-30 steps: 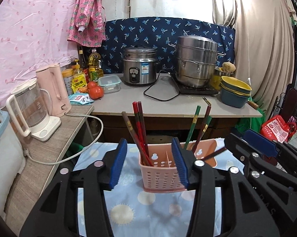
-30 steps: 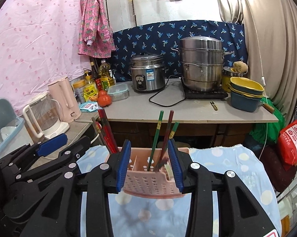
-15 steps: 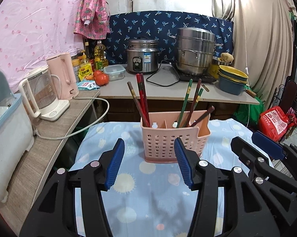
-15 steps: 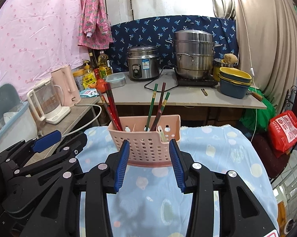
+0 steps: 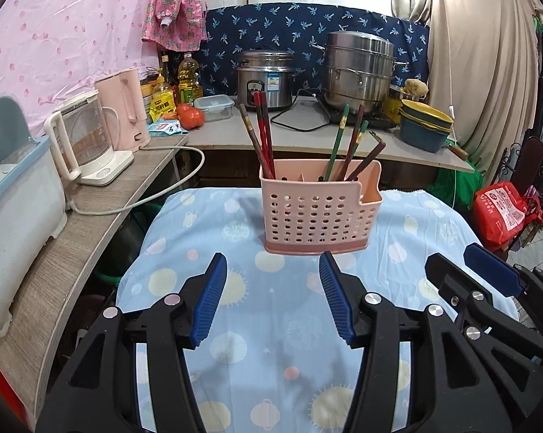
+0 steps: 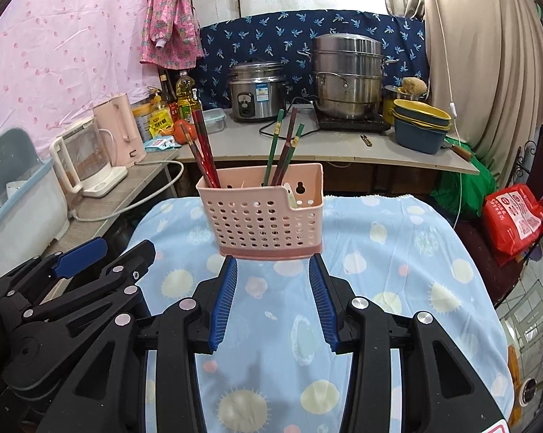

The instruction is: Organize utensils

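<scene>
A pink perforated utensil basket point(image 5: 318, 213) stands upright on the blue patterned cloth point(image 5: 206, 238). Dark red chopsticks point(image 5: 262, 130) lean in its left compartment. Green and brown chopsticks point(image 5: 347, 137) lean further right. My left gripper point(image 5: 271, 258) sits a short way in front of the basket, its jaws opening with nothing between them. My right gripper point(image 6: 272, 261) is open, its tips just before the base of the basket point(image 6: 264, 220), and the gap between them holds nothing. Each wrist view shows the other gripper alongside.
A wooden side counter on the left carries a glass kettle point(image 5: 83, 140) with its cord and a pink jug point(image 5: 127, 108). A rice cooker point(image 5: 266, 79), a steel steamer pot point(image 5: 360, 72) and stacked bowls point(image 5: 425, 126) stand on the back counter. A red bag point(image 5: 502, 213) lies beyond the cloth's right edge.
Both grippers have drawn back toward me and sunk. A second ago the basket sat between the fingers of each; now it stands apart on the cloth ahead of them.
</scene>
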Demonstrator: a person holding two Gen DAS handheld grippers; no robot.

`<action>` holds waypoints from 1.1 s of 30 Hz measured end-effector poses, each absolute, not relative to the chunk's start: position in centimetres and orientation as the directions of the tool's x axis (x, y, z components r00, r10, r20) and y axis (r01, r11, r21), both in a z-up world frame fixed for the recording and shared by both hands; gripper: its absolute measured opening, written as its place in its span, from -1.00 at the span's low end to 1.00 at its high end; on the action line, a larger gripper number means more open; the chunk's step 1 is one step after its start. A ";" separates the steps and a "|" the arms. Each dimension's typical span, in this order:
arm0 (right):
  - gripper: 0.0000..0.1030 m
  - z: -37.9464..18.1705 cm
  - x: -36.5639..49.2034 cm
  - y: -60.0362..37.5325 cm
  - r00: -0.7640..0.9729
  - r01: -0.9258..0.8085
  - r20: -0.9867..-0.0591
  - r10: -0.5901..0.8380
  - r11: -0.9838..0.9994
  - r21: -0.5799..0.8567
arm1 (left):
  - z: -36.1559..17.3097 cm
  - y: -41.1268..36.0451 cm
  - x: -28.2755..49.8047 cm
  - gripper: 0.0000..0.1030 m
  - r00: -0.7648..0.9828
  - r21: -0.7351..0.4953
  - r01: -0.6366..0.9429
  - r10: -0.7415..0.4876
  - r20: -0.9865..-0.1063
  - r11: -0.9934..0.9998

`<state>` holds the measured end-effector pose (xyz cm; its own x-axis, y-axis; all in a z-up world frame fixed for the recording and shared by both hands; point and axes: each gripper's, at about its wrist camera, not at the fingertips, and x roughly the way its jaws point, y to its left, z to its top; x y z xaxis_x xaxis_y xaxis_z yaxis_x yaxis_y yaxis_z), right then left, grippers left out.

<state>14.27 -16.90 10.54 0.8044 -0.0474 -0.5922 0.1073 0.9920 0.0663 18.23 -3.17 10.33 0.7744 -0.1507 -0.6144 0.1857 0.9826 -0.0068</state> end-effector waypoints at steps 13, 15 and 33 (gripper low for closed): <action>-0.07 9.5 12.3 -17.2 0.790 0.147 -0.606 -0.094 0.988 0.038 | 8.9 -2.9 16.7 0.43 0.771 0.028 0.148 -0.097 -0.629 0.989; -0.05 9.2 12.2 -17.4 0.786 0.146 -0.611 -0.089 0.988 0.044 | 8.7 -2.8 16.6 0.51 0.771 0.037 0.142 -0.087 -0.630 0.989; 0.65 8.1 11.4 -18.4 0.784 0.169 -0.612 -0.101 0.984 0.055 | 7.5 -1.8 16.4 0.86 0.766 0.068 0.081 -0.018 -0.643 0.994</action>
<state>11.45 -18.44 8.13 0.7841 -0.1008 -0.6124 0.1693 0.9840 0.0549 16.44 -1.79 7.54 0.7659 -0.0183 -0.6428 0.0810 0.9944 0.0682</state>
